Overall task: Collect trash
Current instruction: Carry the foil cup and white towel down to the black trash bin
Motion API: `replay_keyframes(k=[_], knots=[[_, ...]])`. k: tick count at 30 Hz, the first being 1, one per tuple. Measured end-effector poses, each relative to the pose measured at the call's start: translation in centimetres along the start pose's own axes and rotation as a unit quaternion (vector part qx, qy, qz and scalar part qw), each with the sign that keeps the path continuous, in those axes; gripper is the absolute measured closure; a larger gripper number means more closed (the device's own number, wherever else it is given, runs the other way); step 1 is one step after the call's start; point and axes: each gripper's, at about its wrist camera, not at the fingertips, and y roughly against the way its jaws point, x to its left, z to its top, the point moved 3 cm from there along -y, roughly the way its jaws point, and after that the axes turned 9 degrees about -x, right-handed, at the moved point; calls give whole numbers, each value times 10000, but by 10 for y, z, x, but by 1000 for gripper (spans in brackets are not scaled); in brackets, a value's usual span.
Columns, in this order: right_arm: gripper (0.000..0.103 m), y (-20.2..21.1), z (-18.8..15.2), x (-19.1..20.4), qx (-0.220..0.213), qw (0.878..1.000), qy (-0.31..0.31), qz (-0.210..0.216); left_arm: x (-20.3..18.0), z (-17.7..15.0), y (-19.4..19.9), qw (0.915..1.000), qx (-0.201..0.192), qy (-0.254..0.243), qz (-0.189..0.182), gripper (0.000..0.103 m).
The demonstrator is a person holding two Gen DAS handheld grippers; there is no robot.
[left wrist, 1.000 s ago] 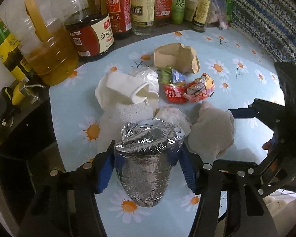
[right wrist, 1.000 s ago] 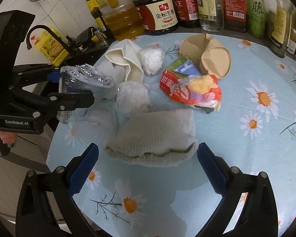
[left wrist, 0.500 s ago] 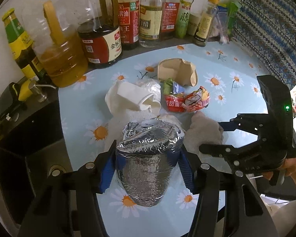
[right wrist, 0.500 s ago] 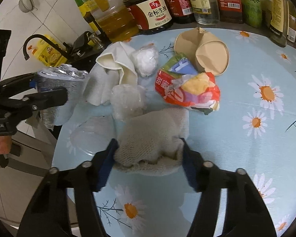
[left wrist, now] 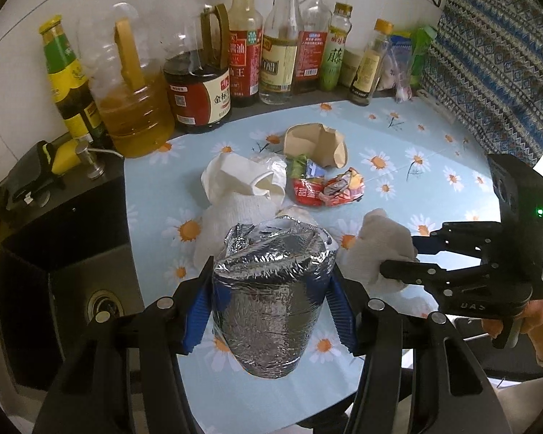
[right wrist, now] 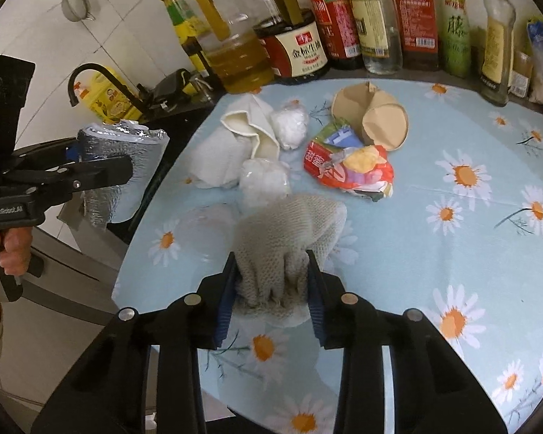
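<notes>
My left gripper (left wrist: 271,285) is shut on a silver foil bag (left wrist: 271,296) and holds it above the table's near left corner; the bag also shows in the right wrist view (right wrist: 119,170). My right gripper (right wrist: 271,282) is shut on a crumpled grey knitted cloth (right wrist: 289,238), which also shows in the left wrist view (left wrist: 376,249). On the daisy-print table (right wrist: 452,246) lie a white crushed cup (right wrist: 251,126), two clear plastic wads (right wrist: 264,181), a white tissue (right wrist: 217,159), a red snack wrapper (right wrist: 347,170) and a torn brown paper cup (right wrist: 376,119).
Several oil and sauce bottles (left wrist: 271,54) line the back edge. A dark sink (left wrist: 65,271) with a tap (right wrist: 90,79) lies left of the table. A patterned fabric (left wrist: 496,58) hangs at the right. A clear plastic lid (right wrist: 206,231) lies near the cloth.
My right gripper has closed on the grey cloth and bunched it up. My left gripper has lifted and drawn back with the foil bag.
</notes>
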Motion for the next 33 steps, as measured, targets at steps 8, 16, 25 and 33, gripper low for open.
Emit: replay_keyframes(k=[8, 16, 25, 33], knots=[[67, 37, -11, 22, -240, 9996, 128, -67, -10, -20, 33, 9997, -238, 95, -41, 48], [66, 63, -34, 45, -322, 9992, 214, -102, -23, -58, 56, 9987, -329, 342, -209, 48], [66, 75, -72, 72, -186, 9995, 261, 15, -29, -104, 66, 9962, -252, 774, -321, 48], [66, 72, -106, 90, 121, 9989, 429, 137, -29, -149, 66, 9920, -75, 1185, -431, 48]])
